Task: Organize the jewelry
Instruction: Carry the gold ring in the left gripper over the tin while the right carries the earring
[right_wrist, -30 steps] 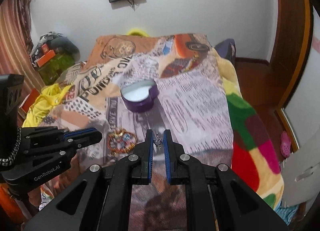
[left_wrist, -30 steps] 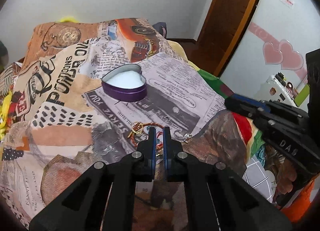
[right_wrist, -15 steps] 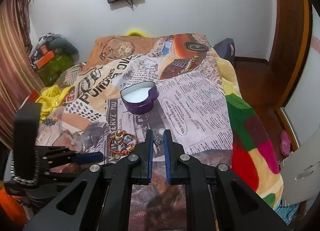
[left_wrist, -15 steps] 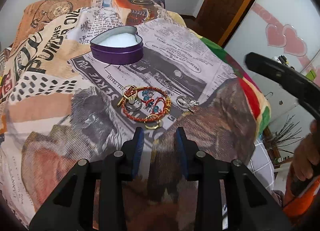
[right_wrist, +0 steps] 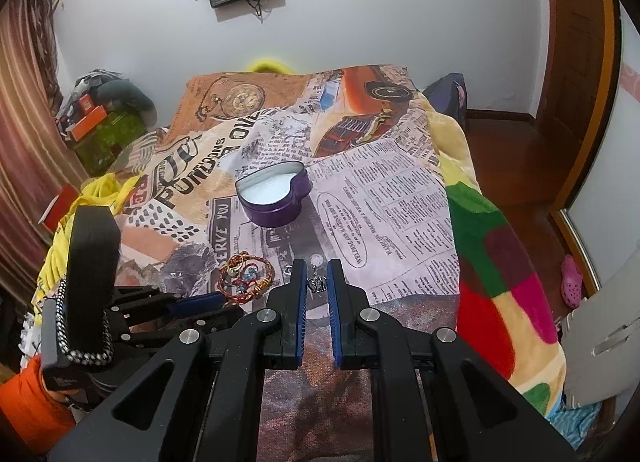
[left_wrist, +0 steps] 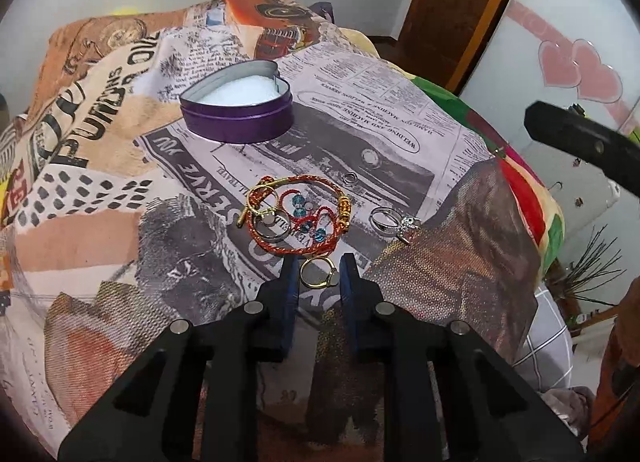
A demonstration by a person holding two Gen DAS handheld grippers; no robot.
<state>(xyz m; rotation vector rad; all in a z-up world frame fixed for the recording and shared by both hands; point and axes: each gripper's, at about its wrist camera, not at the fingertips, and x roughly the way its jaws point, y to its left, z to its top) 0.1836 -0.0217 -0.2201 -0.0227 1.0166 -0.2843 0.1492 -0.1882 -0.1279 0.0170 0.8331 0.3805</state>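
A purple heart-shaped tin (left_wrist: 238, 110) with a white lining sits open on the printed blanket; it also shows in the right wrist view (right_wrist: 276, 192). A red and gold cord bracelet (left_wrist: 298, 218) lies in front of it with blue beads and a silver ring inside its loop. My left gripper (left_wrist: 319, 268) is open, its fingertips either side of a gold ring (left_wrist: 318, 272). Silver rings (left_wrist: 394, 222) lie to the right. My right gripper (right_wrist: 317, 276) is open around a small silver crown ring (right_wrist: 317, 283). The bracelet also shows in the right wrist view (right_wrist: 246, 276).
The blanket (left_wrist: 100, 190) covers a bed that drops off at the right (right_wrist: 500, 262). A small silver loop (left_wrist: 350, 179) lies behind the bracelet. A wooden door (left_wrist: 460, 2) and a white cabinet with pink hearts (left_wrist: 560, 70) stand at the right. Clutter (right_wrist: 100, 118) lies at the far left.
My left gripper went from shut to open and came forward around the gold ring. My right gripper opened around the silver crown ring.
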